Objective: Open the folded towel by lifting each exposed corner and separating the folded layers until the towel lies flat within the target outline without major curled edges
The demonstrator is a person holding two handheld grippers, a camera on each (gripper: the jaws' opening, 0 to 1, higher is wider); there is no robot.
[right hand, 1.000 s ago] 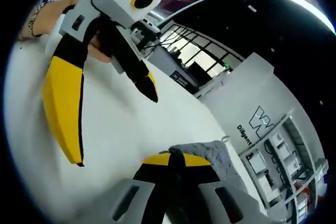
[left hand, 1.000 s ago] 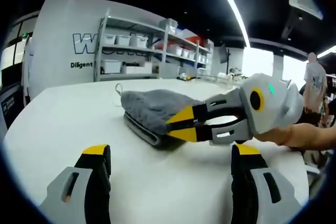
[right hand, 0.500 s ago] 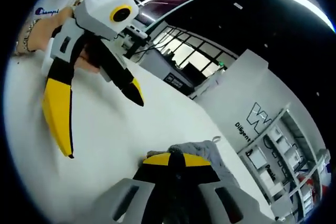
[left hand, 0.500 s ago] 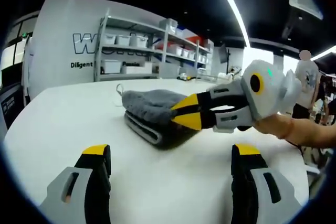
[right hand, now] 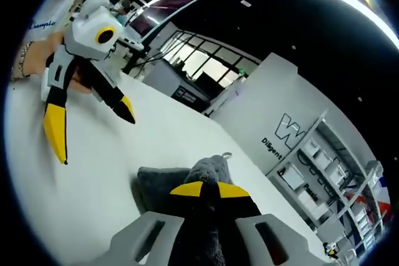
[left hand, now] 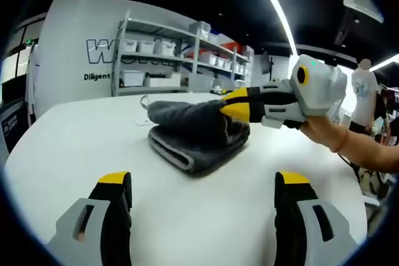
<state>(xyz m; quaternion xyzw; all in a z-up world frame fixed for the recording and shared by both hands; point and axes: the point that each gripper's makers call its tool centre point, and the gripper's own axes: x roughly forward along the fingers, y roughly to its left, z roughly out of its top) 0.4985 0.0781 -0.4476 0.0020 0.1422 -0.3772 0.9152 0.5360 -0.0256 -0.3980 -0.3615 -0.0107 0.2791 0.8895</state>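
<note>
One grey towel [left hand: 190, 135] sitting on one white table [left hand: 75, 141], two grippers: left gripper [left hand: 202, 182], right gripper [left hand: 232, 103].

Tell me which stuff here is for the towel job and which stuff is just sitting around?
For the job:
- grey towel, still folded on the white table
- right tool, shut on the towel's top layer
- left tool, open, off the towel

Just sitting around:
- shelf rack with storage bins
- person standing in the background

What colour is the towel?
The towel is dark grey with a lighter grey edge, best seen in the left gripper view.
</note>
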